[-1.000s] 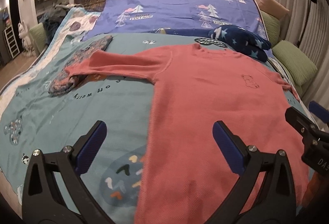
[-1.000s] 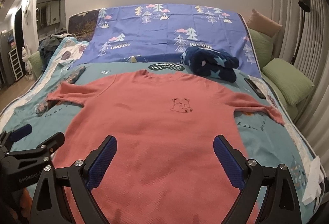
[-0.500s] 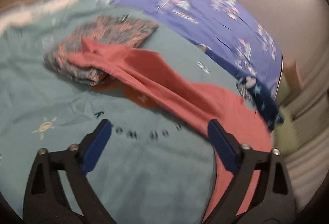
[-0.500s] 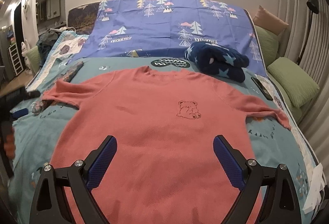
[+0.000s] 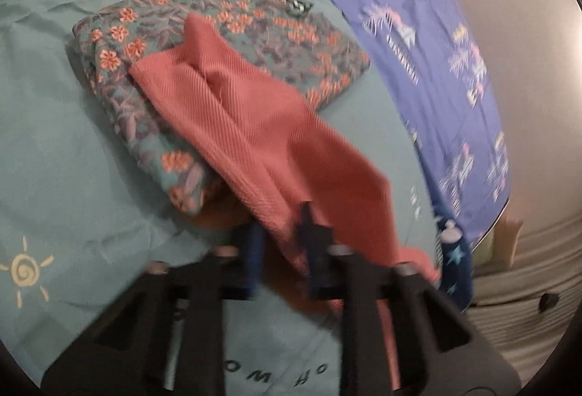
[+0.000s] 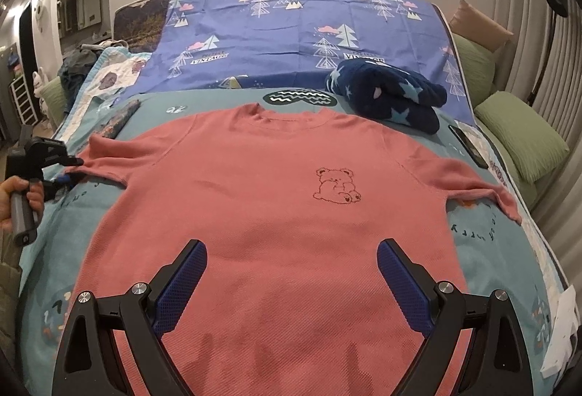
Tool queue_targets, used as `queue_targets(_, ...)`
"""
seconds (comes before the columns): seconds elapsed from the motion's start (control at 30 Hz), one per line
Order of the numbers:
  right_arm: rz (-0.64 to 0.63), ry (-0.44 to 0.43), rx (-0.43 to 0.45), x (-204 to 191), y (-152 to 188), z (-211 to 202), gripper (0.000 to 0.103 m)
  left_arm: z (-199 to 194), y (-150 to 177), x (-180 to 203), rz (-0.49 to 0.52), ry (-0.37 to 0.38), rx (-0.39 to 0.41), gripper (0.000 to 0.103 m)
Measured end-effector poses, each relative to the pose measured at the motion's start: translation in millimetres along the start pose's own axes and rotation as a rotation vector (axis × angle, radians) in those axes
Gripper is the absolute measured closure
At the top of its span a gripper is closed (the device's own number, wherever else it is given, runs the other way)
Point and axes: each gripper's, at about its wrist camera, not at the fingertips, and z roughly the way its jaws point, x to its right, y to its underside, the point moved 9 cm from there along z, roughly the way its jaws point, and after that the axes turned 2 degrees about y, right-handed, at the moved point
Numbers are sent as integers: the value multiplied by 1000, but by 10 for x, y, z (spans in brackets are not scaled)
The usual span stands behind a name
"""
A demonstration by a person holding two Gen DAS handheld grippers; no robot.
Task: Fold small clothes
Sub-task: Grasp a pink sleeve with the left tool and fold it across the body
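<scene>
On the bed (image 6: 54, 250), the shirt (image 6: 276, 214) looks light and limp. Left tool (image 5: 280, 236) has just closed, pinching its sleeve (image 5: 254, 126); right tool (image 6: 291, 286) hovers open, empty. Grip edges.

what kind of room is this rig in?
Likely a bedroom: a bed with printed sheets, green pillows along one side, and a pink shirt spread on it for folding.

At the bottom centre of the frame, the left claw (image 5: 280, 246) has just closed its blue-padded jaws on the sleeve of a pink knit shirt (image 5: 254, 126). The sleeve runs toward the upper left, its end draped over a folded floral garment (image 5: 291, 32) lying on the teal bedsheet (image 5: 54, 141). A purple tree-print sheet (image 5: 436, 43) fills the right side.
</scene>
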Motion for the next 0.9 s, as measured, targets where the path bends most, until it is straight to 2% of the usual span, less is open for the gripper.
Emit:
queue_targets(0.07,12,2,-2,52,14,9,7,-123,-73,80,33,-10,63,95)
queue_targets(0.2,44,3,-8,162,46,25,7,-445,-112,536,221,-35,204,97)
queue_targets(0.33,79,-8,-10,270,69,28,7,-748,34,1145,451,-32,308,97)
queue_targets(0.47,107,-7,-3,394,95,3,7,-797,344,1722,694,-61,366,97)
queue_targets(0.53,121,-1,-1,464,109,1,7,-771,635,1979,820,-66,367,97)
queue_targets(0.67,171,19,-9,693,172,18,7,-578,1418,2444,1127,-71,387,97)
queue_targets(0.77,222,21,-23,883,209,35,7,-298,2134,2627,1333,-42,310,97)
queue_targets(0.9,253,16,-19,1067,197,5,7,65,2867,2602,1510,-54,197,96)
